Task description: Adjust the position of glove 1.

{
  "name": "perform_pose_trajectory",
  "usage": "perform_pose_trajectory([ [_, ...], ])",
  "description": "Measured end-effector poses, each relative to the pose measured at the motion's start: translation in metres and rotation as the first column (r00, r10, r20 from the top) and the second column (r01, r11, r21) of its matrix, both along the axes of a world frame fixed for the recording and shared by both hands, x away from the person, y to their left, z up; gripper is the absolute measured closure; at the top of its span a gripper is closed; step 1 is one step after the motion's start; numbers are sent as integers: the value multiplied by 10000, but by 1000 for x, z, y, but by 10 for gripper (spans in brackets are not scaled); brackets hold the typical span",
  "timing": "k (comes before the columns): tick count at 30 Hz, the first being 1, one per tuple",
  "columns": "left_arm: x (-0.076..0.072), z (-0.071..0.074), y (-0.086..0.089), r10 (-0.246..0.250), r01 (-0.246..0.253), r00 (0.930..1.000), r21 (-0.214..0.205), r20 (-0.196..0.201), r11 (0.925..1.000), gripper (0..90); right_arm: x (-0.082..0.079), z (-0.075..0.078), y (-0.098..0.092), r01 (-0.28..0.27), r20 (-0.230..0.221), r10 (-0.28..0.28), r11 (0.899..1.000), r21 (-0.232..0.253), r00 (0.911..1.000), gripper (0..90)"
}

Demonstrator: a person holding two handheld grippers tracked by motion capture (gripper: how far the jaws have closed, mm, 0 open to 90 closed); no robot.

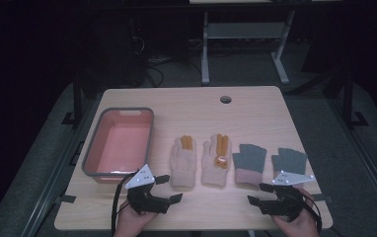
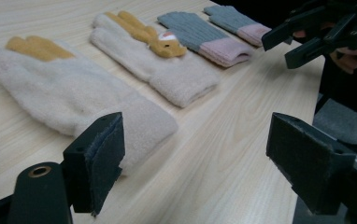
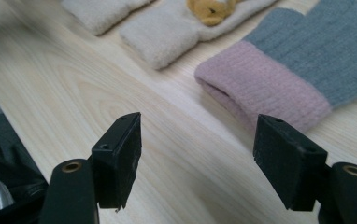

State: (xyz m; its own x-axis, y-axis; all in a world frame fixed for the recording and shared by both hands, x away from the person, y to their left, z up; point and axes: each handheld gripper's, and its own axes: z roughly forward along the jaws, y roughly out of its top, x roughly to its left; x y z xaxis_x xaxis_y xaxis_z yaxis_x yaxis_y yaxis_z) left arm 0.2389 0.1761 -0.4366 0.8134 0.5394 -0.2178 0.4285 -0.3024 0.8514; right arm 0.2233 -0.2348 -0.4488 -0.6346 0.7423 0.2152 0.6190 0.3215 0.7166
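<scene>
On the wooden table (image 1: 255, 111) four gloves lie in a row, cuffs toward the near edge. From the high view: a cream glove (image 1: 183, 162) with orange fingertips, a second cream glove (image 1: 216, 160) that carries a small animal figure, then a grey glove (image 1: 248, 164) with a pink cuff, and another grey glove (image 1: 289, 162) closest to the right edge. A pink tub (image 1: 119, 143) with a grey rim stands near the left edge; its inside looks bare.

The left gripper (image 1: 168, 188) is held near the front edge, just beside the cuff of the first cream glove. Its jaws stand wide apart and nothing is between them. The left gripper view shows what the high view cannot: the nearer jaw is just beside this cuff, though I cannot tell whether it touches. The right gripper is also seen there, farther off.

The right gripper (image 1: 258, 193) is near the front right corner, jaws wide apart, with nothing between them. The right gripper view shows the pink cuff of a grey glove just ahead of the jaws, apart from them.
</scene>
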Motion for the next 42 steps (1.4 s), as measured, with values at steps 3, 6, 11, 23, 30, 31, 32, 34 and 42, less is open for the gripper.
perform_pose_trajectory([
  [3,1,-1,-2,-66,65,10000,-51,-51,10000,196,-1,0,2,-90,3,90,9999,-97,10000,320],
  [6,2,-3,-2,-141,135,9994,-192,-314,9997,196,-3,2,2,-118,60,119,9999,-104,9999,320],
  [11,-2,1,-2,-172,172,9999,-85,-11,9998,196,-3,6,5,-422,-226,425,9990,148,9988,324],
  [23,3,-2,-2,-154,154,9998,5,-124,9999,196,20,29,31,-1523,-573,1490,9867,-575,9872,309],
  [30,1,-1,-3,-114,114,9999,96,-20,9999,196,43,34,37,-1732,-811,1683,9832,-580,9824,303],
  [31,1,-1,-2,-120,121,9999,116,-29,9999,196,48,37,41,-1846,-901,1781,9804,-694,9799,298],
  [32,1,-1,-2,-133,133,9999,141,-11,9998,196,50,39,43,-1863,-988,1784,9794,-774,9790,299],
  [34,1,-1,-2,-57,57,10000,51,-2,10000,196,55,44,46,-1975,-922,1904,9774,-752,9774,298],
  [42,3,0,1,-83,83,10000,2,38,10000,196,75,61,67,-2305,-927,2202,9656,-1201,9710,291],
])
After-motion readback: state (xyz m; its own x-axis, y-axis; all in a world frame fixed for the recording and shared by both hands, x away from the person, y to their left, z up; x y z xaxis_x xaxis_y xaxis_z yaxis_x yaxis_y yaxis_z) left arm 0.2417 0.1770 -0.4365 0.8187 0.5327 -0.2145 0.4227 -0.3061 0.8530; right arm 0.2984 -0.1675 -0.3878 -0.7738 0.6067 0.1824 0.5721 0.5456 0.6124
